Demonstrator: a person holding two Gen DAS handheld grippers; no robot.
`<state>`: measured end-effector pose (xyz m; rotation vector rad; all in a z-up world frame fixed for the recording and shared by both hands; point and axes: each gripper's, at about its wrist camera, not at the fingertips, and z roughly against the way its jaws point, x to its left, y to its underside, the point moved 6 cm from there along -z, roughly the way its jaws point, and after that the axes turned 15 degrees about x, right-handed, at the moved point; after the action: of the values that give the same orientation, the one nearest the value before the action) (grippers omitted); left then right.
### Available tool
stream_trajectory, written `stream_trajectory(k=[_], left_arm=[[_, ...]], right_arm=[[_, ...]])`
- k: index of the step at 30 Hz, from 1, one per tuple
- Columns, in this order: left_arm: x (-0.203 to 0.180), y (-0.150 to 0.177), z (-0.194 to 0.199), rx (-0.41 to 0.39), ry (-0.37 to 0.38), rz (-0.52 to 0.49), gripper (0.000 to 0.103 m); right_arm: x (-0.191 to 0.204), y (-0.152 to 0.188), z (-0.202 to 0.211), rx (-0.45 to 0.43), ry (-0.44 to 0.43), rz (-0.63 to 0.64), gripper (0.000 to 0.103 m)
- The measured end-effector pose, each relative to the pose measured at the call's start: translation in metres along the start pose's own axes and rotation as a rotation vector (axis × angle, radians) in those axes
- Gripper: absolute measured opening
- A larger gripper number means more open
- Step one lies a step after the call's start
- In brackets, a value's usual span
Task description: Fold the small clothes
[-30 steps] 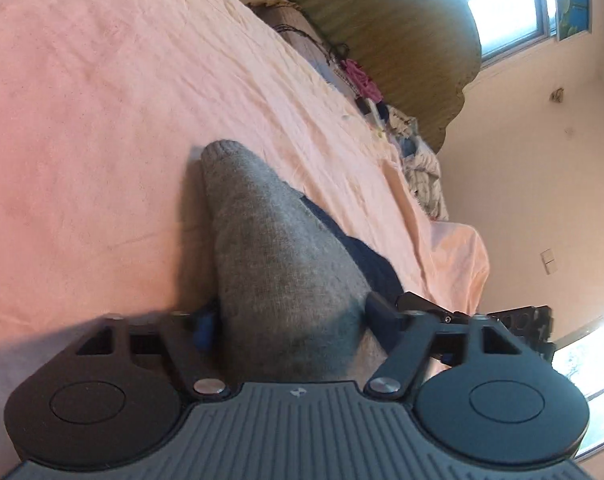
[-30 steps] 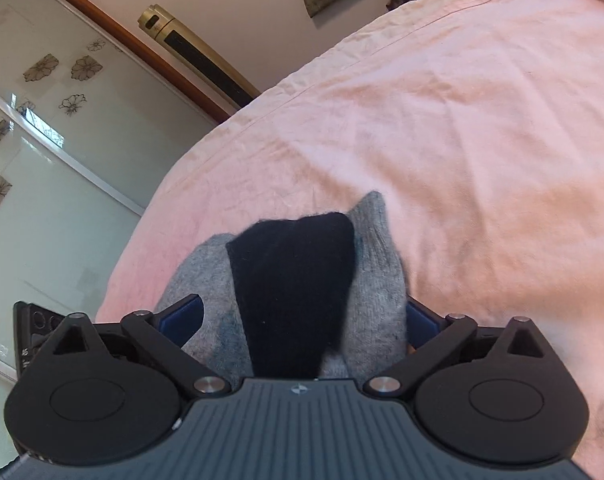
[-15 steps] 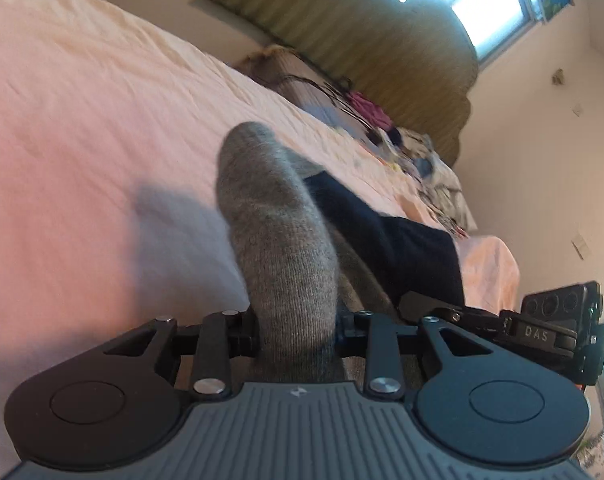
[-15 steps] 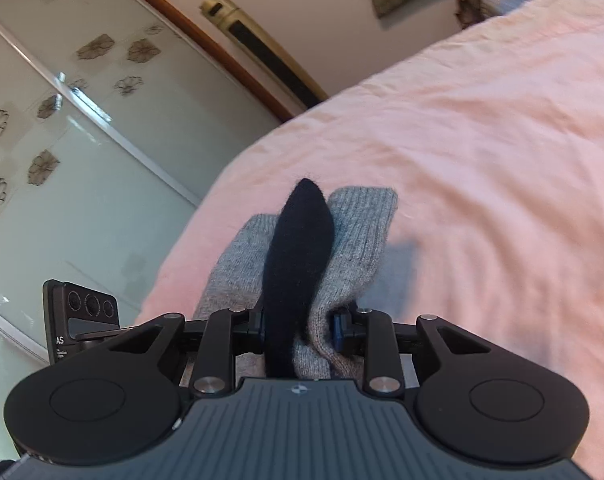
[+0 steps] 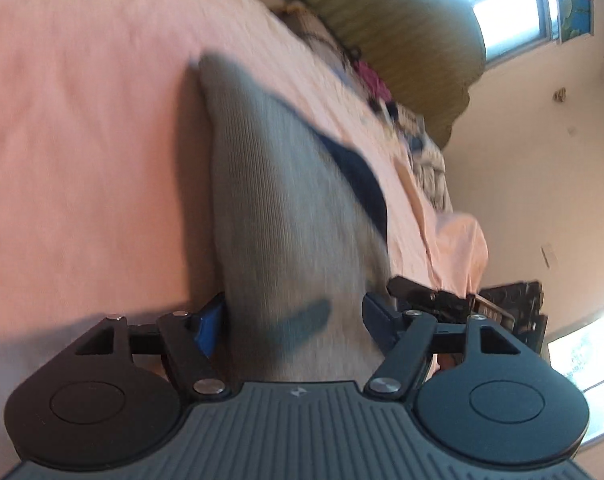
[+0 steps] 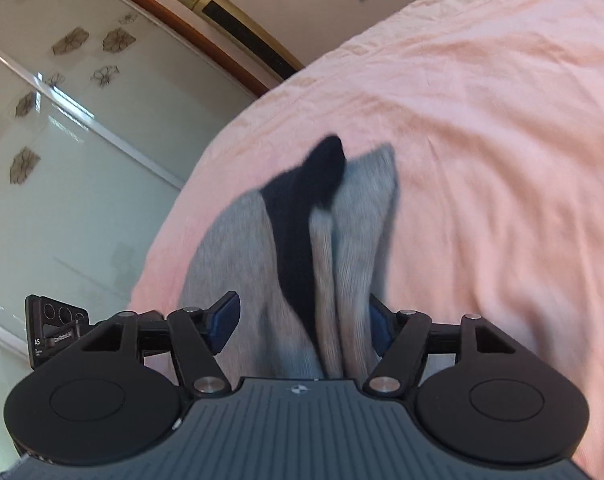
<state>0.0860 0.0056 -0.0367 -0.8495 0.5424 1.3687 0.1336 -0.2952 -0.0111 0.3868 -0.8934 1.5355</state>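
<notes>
From the left wrist camera first: the left gripper [image 5: 291, 320] stands partly open, its jaws just having spread apart, and the grey sock [image 5: 285, 216] runs between them without the blue pads [image 5: 209, 330] pinching it, so nothing is gripped there as far as I can see. The sock stretches away from the gripper across the pink bedsheet [image 5: 81, 140], its far tip lying out in the middle of the bed, and a dark navy piece [image 5: 362, 184] peeks out along its right side. The picture is smeared with motion, so fine detail on the knit is lost. At the head of the bed sits an olive-green headboard [image 5: 402, 40] with a heap of mixed clothes [image 5: 422, 160] below it, and a bright window [image 5: 510, 0] above. The other tool's black body [image 5: 482, 304] shows past the right finger, near the bed's edge. Over to the right wrist camera: the right gripper [image 6: 302, 320] is partly open too, jaws having just widened, and the grey sock [image 6: 358, 232] lies bunched in folds between them, loose rather than squeezed; whether the right pad touches the fabric I cannot tell. The dark navy sock [image 6: 297, 220] drapes over the grey one, its tip poking up towards the bed's middle. All of it rests on the pink bedsheet [image 6: 482, 140] close to the bed's edge, beyond which stands a frosted glass wardrobe door [image 6: 61, 140] with flower patterns. The left tool's camera block [image 6: 53, 324] shows low beside that door.
</notes>
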Motion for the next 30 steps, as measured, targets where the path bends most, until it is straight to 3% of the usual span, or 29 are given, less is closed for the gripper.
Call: stream_trajectory(k=[1, 2, 3, 4, 5, 6, 10, 13, 14, 16, 18, 21, 23, 25, 26, 27, 29, 30], left_arm=[[-0.004, 0.006, -0.004, -0.012, -0.006, -0.027, 0.067], [-0.008, 0.008, -0.007, -0.013, -0.037, -0.052, 0.055], [-0.009, 0.009, -0.012, 0.01, -0.065, -0.05, 0.022], [-0.006, 0.008, -0.015, 0.032, -0.09, -0.027, 0.015], [-0.004, 0.007, -0.014, 0.031, -0.1, -0.011, 0.014], [-0.005, 0.007, -0.009, 0.023, -0.113, -0.012, 0.013], [-0.014, 0.022, 0.017, -0.02, -0.26, -0.116, 0.013], [-0.014, 0.04, 0.016, -0.046, -0.384, -0.193, 0.018], [-0.019, 0.047, 0.019, -0.071, -0.416, -0.218, 0.019], [-0.036, 0.058, 0.031, -0.12, -0.488, -0.277, 0.02], [-0.06, 0.066, 0.041, -0.196, -0.525, -0.383, 0.022], [-0.089, 0.06, 0.035, -0.258, -0.575, -0.526, 0.036], [-0.098, 0.048, 0.016, -0.256, -0.576, -0.573, 0.04], [-0.093, 0.04, -0.012, -0.183, -0.6, -0.602, 0.04], [-0.085, 0.036, -0.029, -0.128, -0.627, -0.592, 0.04], [-0.075, 0.035, -0.043, -0.091, -0.63, -0.569, 0.04], [-0.076, 0.039, -0.048, -0.122, -0.619, -0.606, 0.044], [-0.076, 0.039, -0.048, -0.12, -0.62, -0.601, 0.044]], right_arm=[[-0.003, 0.01, 0.001, 0.016, 0.008, -0.008, 0.067], [-0.004, 0.018, 0.0, 0.031, 0.011, -0.011, 0.067], [-0.003, 0.026, 0.0, 0.028, 0.003, -0.002, 0.066], [-0.001, 0.031, 0.001, 0.033, -0.002, -0.004, 0.061], [0.0, 0.035, -0.001, 0.049, 0.009, -0.009, 0.036], [0.003, 0.038, -0.004, 0.075, 0.025, 0.001, 0.022], [0.034, 0.055, -0.003, 0.114, 0.029, 0.118, 0.022], [0.031, 0.068, -0.012, 0.13, 0.106, 0.161, 0.023], [0.027, 0.068, -0.01, 0.111, 0.075, 0.137, 0.022], [0.02, 0.066, 0.001, 0.08, 0.042, 0.071, 0.033], [0.024, 0.06, 0.023, -0.023, 0.079, 0.063, 0.056], [0.036, 0.036, 0.044, -0.133, 0.075, 0.059, 0.059], [0.052, 0.014, 0.041, -0.158, 0.033, 0.081, 0.059], [0.069, -0.007, 0.019, -0.116, -0.002, 0.106, 0.064], [0.072, -0.015, 0.005, -0.086, 0.001, 0.117, 0.072], [0.071, -0.022, -0.01, -0.052, 0.036, 0.13, 0.079], [0.056, -0.03, -0.042, 0.017, 0.195, 0.134, 0.074], [0.053, -0.03, -0.044, -0.024, 0.221, 0.181, 0.072]])
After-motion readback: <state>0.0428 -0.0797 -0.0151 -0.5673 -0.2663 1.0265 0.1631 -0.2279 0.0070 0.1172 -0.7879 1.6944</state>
